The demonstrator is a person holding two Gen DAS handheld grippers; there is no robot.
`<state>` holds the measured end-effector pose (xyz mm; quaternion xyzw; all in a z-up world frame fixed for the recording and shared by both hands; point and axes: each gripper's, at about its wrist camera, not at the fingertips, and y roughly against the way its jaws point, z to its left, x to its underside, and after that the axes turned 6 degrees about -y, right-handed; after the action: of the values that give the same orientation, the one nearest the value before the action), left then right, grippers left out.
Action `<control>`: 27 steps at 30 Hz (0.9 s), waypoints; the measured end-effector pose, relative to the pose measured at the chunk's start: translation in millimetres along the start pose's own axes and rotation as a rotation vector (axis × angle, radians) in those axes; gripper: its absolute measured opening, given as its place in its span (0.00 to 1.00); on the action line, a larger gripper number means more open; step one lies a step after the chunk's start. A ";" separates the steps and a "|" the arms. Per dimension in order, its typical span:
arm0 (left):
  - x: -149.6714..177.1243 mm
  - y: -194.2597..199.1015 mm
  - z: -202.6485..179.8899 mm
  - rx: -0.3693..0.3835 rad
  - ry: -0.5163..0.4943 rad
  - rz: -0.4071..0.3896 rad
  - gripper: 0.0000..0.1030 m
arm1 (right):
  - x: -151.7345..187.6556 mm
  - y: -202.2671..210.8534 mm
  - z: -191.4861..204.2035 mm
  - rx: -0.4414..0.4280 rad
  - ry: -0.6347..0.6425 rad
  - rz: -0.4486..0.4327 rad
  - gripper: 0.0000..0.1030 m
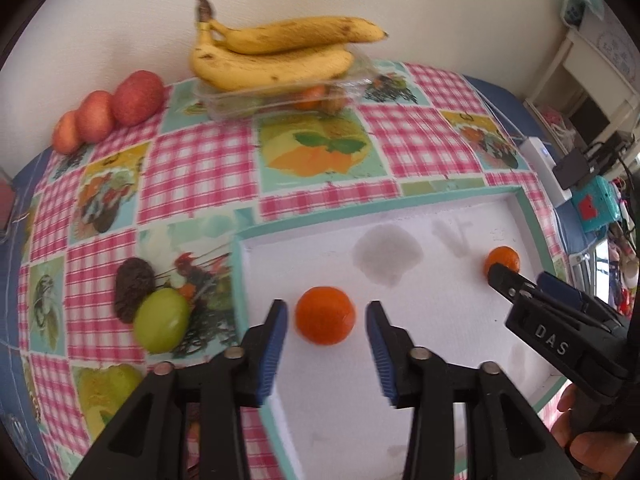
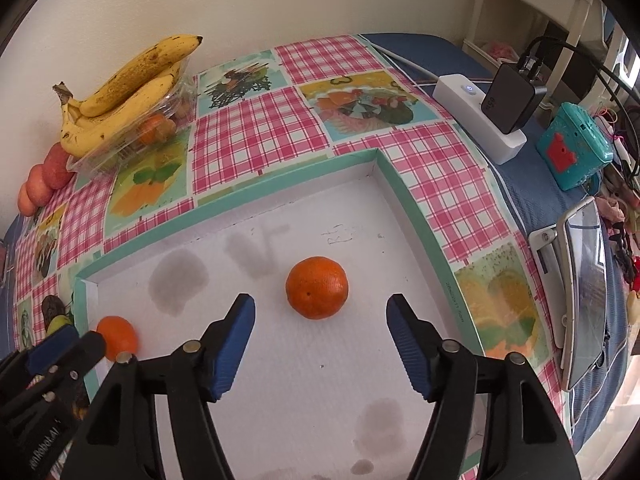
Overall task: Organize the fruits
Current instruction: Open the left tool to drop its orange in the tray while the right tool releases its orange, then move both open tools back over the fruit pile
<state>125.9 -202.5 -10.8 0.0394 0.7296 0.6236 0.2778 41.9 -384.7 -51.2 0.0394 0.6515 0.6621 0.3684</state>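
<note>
Oranges (image 2: pixel 317 287), two, round and bright, lie apart in white tray (image 2: pixel 280 380).

A lived-in room at home, not a lab.
A fruit-print checked cloth (image 2: pixel 256 132) covers the counter against a cream wall, with bananas (image 1: pixel 276 56) on a clear tub; beside it sit a power strip (image 2: pixel 476 114) with charger (image 2: pixel 510 98), a tablet (image 2: pixel 580 296), a teal toy box (image 2: pixel 572 148) and white shelving (image 1: pixel 576 68).

The right tongs (image 2: pixel 320 316) stood wide apart over a white tray (image 2: pixel 416 208), an orange (image 2: pixel 317 287) lying just ahead. At lower left, the left tongs (image 2: pixel 76 340) touched a second orange (image 2: pixel 118 338).
</note>
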 end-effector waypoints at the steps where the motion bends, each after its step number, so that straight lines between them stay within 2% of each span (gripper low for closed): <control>1: 1.1 2.6 3.9 -0.006 0.009 -0.003 0.62 | 0.9 2.2 0.2 0.002 0.003 -0.005 0.68; 4: 7.9 11.2 20.2 -0.042 0.041 -0.018 0.68 | 3.8 7.7 0.8 0.012 0.011 -0.017 0.80; 7: 14.6 15.8 35.9 -0.090 0.078 -0.020 0.79 | 7.6 12.5 2.7 0.004 0.020 -0.028 0.81; 11: 28.1 23.0 60.8 -0.151 0.141 -0.032 0.88 | 14.4 18.5 7.5 -0.006 0.034 -0.042 0.91; 14: 39.7 27.8 78.8 -0.197 0.180 -0.043 0.98 | 18.5 23.3 11.3 -0.013 0.035 -0.061 0.91; 19: 60.4 34.8 110.8 -0.259 0.244 -0.055 1.00 | 25.1 31.2 22.5 -0.032 0.059 -0.100 0.91; 24: 74.8 41.1 136.8 -0.284 0.292 -0.054 1.00 | 33.4 37.3 32.6 -0.055 0.083 -0.136 0.91; 27: 83.0 48.9 151.1 -0.335 0.313 -0.058 1.00 | 39.1 42.6 39.2 -0.056 0.103 -0.157 0.91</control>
<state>110.5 -24.1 -5.0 -0.1257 0.6508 0.7264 0.1816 15.8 -325.8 -24.1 -0.0565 0.6518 0.6503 0.3862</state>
